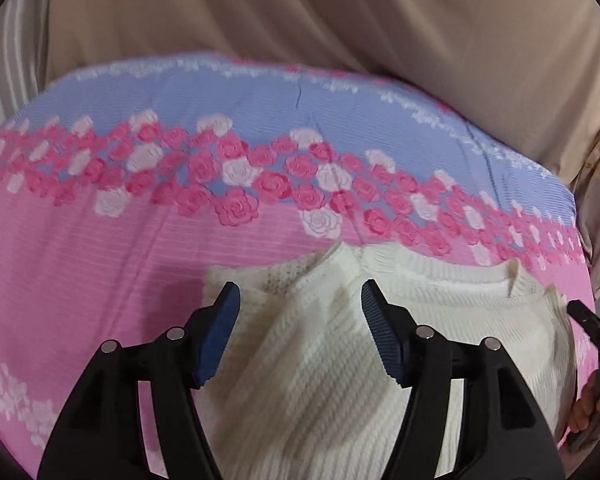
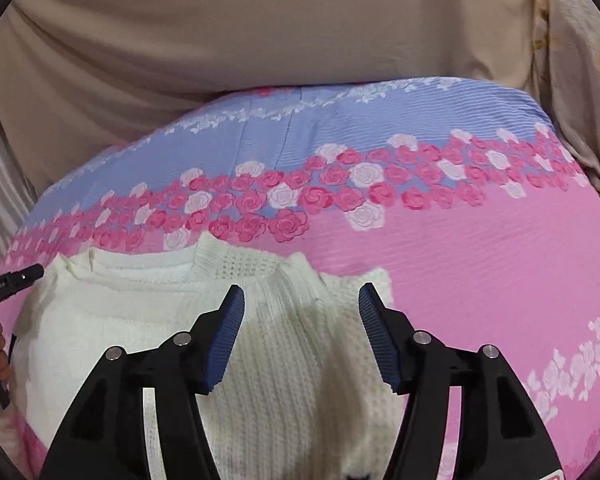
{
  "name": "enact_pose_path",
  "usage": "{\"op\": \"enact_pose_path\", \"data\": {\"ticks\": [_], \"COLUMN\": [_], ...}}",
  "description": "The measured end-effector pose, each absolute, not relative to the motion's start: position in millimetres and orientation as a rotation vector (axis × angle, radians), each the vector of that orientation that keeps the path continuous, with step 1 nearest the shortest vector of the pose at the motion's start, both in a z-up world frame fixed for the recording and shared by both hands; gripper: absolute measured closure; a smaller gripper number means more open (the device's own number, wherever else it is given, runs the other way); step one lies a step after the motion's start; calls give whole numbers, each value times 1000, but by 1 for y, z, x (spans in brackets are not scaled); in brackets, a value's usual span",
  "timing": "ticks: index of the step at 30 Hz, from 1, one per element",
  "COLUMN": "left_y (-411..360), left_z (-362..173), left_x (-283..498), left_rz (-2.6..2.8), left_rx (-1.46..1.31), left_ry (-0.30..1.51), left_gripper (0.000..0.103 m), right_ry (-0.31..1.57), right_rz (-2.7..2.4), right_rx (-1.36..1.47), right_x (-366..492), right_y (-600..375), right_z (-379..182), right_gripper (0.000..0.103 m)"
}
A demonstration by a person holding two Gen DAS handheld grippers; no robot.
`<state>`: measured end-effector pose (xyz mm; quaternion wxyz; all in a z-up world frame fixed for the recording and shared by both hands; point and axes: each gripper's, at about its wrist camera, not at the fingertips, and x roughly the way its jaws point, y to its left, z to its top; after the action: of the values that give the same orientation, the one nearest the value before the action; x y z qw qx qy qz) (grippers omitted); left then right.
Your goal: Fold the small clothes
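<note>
A white knit sweater [image 1: 332, 360] lies on a bed's pink-and-blue rose-print sheet [image 1: 100, 260], as the left gripper [image 1: 298, 300] and right gripper [image 2: 300, 300] hover above it, fingers spread apart, holding nothing.

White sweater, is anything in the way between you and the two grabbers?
Nothing visible is. The white sweater lies bare on the flowered bedsheet. The left gripper and right gripper both hang open right above its knit, with only air in between.
</note>
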<state>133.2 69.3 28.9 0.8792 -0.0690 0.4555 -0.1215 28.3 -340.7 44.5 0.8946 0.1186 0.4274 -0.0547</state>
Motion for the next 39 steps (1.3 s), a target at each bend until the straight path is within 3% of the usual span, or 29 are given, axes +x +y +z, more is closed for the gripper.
{"op": "enact_pose_path", "data": {"ticks": [1,2,3,5,8,12,14,19,22,24,31,39], "left_y": [68,67,66,66,67,63,54,58,60,54,-13,37], "left_z": [22,19,16,16,18,7,7,26,56,70,46,9], "left_x": [139,140,143,145,150,159,157,139,94,60,-19,-28], "left_rz": [-266,-274,-287,-302,-268,-233,-198,-168,-204,-272,-502,-301], "left_rx": [-154,-150,-147,-169,-161,-97,-32,-20,7,13,110,139], "left_ry": [970,977,990,989,958,918,896,839,781,765,854,936], "left_gripper": [46,68,90,96,97,98,97,95,90,78,75,73], "right_ry": [907,917,906,825,751,915,906,782,754,771,886,949], "right_rz": [-124,-121,-111,-104,-143,-208,-226,-243,-136,-49,225,-111], "right_rx": [245,254,269,299,333,316,295,297,263,219,151,209], "right_x": [28,34,33,27,24,46,45,10,-20,-38,-67,-131], "right_y": [-337,-336,-335,-336,-354,-368,-364,-349,-314,-278,-173,-280], "right_z": [39,36,37,53,68,17,28,63,83,86,47,8], "right_gripper": [46,55,90,95,96,96,95,79,79,79,79,92]}}
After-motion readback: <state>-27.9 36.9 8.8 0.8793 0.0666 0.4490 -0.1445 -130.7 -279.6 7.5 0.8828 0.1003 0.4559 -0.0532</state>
